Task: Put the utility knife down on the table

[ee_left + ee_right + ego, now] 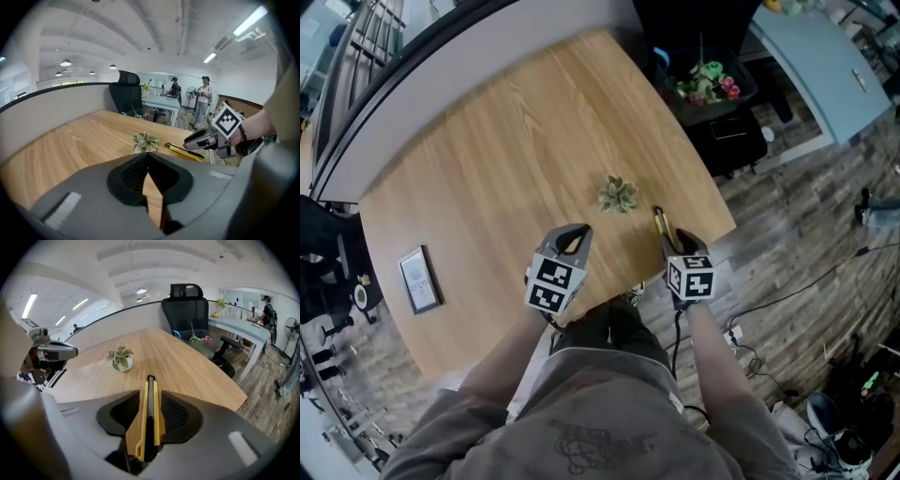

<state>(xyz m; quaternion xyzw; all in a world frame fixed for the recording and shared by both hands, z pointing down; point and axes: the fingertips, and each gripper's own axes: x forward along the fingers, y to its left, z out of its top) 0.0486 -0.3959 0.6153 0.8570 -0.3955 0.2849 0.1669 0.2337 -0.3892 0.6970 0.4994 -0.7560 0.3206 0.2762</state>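
**Right gripper**: you are holding it over the near right corner of the counter. Its fingers are grasping the utility knife.

**Utility knife:** yellow with a black slider, it is sitting lengthwise between the right fingers and pointing away from you. One pad is pressing its side, while a sliver of wood is showing between the knife and the other pad. In the left gripper view the knife is sticking out of the right gripper, low over the counter. You cannot tell whether its tip is touching the wood.

**Left gripper**: you are holding it over the counter's near edge, just beside the right one. Its fingers are clenched tip to tip with nothing between them.

**Small potted plant**: it is standing upright on the counter beyond both grippers, near the knife's tip but apart from it.

**Framed picture**: it is lying on the counter well off to your left.

**Black office chair**: it is standing past the counter's far end.

**Surroundings:** two people are standing at a desk in the background.
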